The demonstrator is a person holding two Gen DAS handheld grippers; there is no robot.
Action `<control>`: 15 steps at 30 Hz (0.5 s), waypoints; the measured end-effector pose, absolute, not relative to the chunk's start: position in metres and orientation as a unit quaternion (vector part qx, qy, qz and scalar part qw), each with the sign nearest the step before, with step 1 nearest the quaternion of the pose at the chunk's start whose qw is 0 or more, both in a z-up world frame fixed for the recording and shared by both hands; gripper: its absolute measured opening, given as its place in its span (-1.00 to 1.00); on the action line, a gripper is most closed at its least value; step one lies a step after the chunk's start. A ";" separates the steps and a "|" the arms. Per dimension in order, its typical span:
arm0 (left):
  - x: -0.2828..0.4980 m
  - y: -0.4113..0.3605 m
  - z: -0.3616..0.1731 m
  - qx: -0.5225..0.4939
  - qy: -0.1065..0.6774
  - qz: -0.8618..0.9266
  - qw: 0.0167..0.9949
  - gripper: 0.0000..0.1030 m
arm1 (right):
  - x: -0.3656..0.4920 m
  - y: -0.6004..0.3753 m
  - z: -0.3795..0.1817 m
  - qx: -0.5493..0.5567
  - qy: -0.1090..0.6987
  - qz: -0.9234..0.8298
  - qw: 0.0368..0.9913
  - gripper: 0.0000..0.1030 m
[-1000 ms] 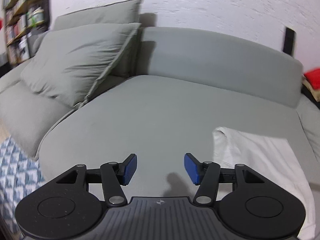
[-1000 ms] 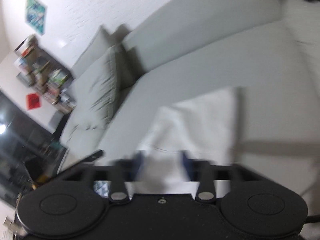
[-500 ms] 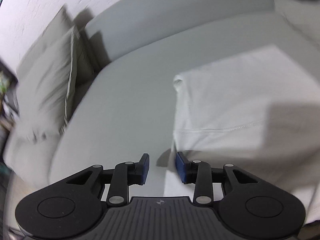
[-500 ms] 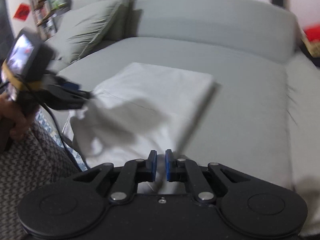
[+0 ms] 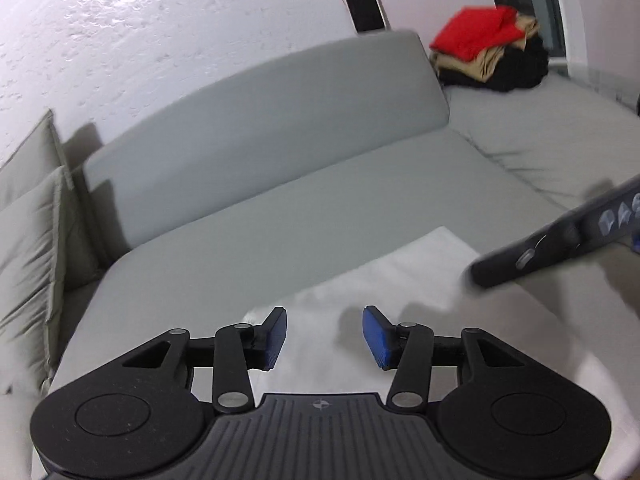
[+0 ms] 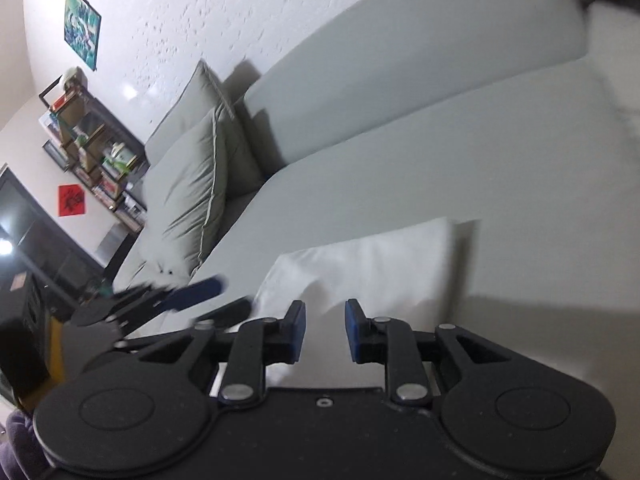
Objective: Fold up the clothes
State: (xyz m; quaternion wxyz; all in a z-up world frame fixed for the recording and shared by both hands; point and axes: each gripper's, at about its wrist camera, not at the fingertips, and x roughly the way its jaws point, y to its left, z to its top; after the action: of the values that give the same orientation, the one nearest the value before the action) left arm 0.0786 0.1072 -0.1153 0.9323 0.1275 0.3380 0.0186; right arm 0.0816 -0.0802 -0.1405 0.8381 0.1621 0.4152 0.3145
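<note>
Grey sofa (image 5: 280, 208) fills both views, with a long backrest (image 5: 264, 108) under a white textured wall (image 5: 160, 32). On the wide seat lies a white folded garment (image 5: 400, 280), flat, with its far corner pointing toward the backrest. In the right wrist view the same garment (image 6: 372, 264) looks like a thick rectangle with a soft rounded edge on its left side.

The left gripper (image 5: 324, 334) hovers over the near part of the white garment. Its two blue pads (image 5: 276, 328) stand well apart and nothing is between them. The right gripper (image 6: 325, 330) is also above the near edge of the garment; its blue pads (image 6: 298, 330) have a clear gap between them and they hold nothing. I cannot tell if either gripper touches the cloth.

In the left wrist view a dark blurred part of the right gripper (image 5: 560, 240) comes in from the right edge, above the right side of the garment. In the right wrist view the left gripper (image 6: 168, 300) shows at the left, blurred, just beside the left edge of the garment.

At the left end of the sofa two grey-green pillows (image 6: 196, 184) lean against the backrest. At the far right end a pile of clothes (image 5: 488, 48) rests on the seat, red on top, then tan, then black. Behind the pillows stands a dark shelf (image 6: 92, 136) with books and small things, and a blue-green picture (image 6: 82, 28) hangs on the wall. A red square sign (image 6: 72, 200) is on a dark surface at the left.
</note>
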 end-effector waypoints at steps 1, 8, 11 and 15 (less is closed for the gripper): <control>0.093 0.109 -0.124 0.127 0.346 0.027 0.929 -0.08 | 0.091 -0.077 -0.145 0.175 0.415 0.316 0.835 -0.56; 0.157 0.153 -0.162 0.083 0.367 0.130 0.917 0.15 | 0.151 -0.099 -0.177 0.289 0.398 0.233 0.839 -1.00; 0.166 0.170 -0.159 0.085 0.364 0.208 0.904 0.07 | 0.166 -0.134 -0.182 0.324 0.379 0.127 0.857 -1.00; 0.145 0.204 -0.138 0.054 0.361 0.273 0.890 -0.08 | 0.159 -0.160 -0.172 0.328 0.375 0.088 0.863 -0.99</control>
State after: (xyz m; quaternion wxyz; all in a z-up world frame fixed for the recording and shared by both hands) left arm 0.1452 0.2042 -0.1381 0.8902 0.0540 0.3609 0.2726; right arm 0.1590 -0.1603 -0.1718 0.8627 0.3282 0.3746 0.0879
